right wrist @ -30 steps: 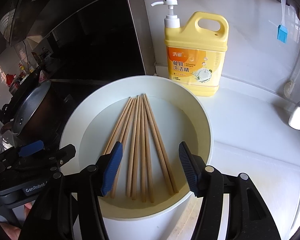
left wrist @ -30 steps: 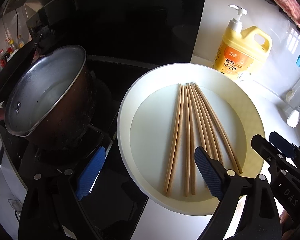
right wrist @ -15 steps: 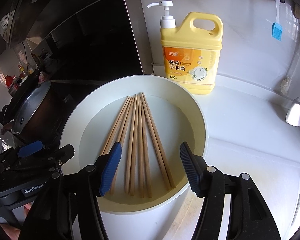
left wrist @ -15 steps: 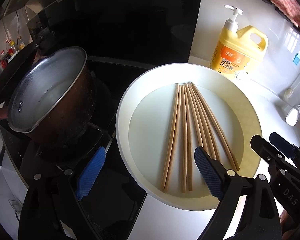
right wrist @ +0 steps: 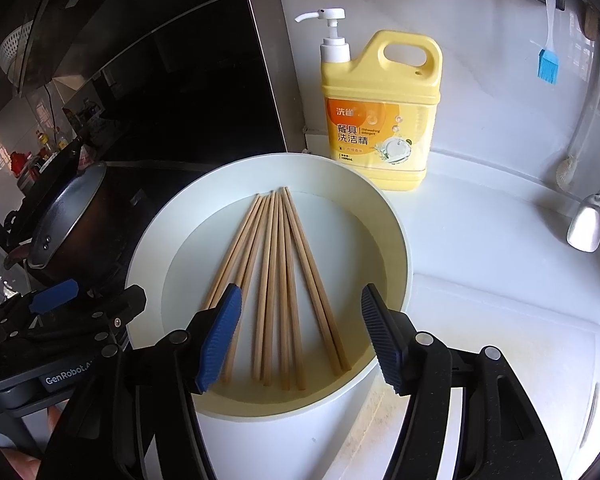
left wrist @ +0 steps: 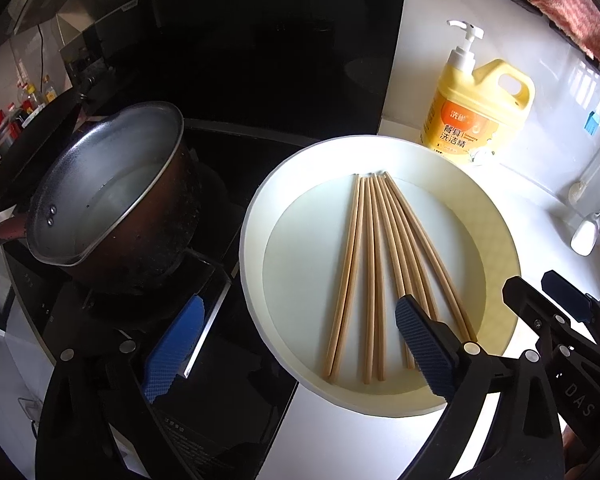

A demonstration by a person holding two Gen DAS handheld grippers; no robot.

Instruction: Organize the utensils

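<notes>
Wooden chopsticks (right wrist: 278, 280) lying fanned in white bowl (right wrist: 396, 240): light, stiff, likely slippery; best pinched mid-length. Right gripper (right wrist: 300, 336) jaws hovering apart, empty; left gripper (left wrist: 296, 344) jaws opening, empty.

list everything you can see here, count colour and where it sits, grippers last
chopsticks: eight or so, light wood, lying fanned in the basin
basin: one, white, round, on the counter beside the stove
dish soap jug: one, yellow with a white pump, upright behind the basin
pot: one, dark outside and metal inside, on the stove burner left of the basin
stove: one, black
silicone brush: one, blue bristles, hanging on the wall
ladle: one, pale metal, hanging at far right
counter: one, white
left gripper: one, black with blue pads, jaws opening, nothing between them
right gripper: one, black with blue pads, open above the chopsticks' near ends
</notes>
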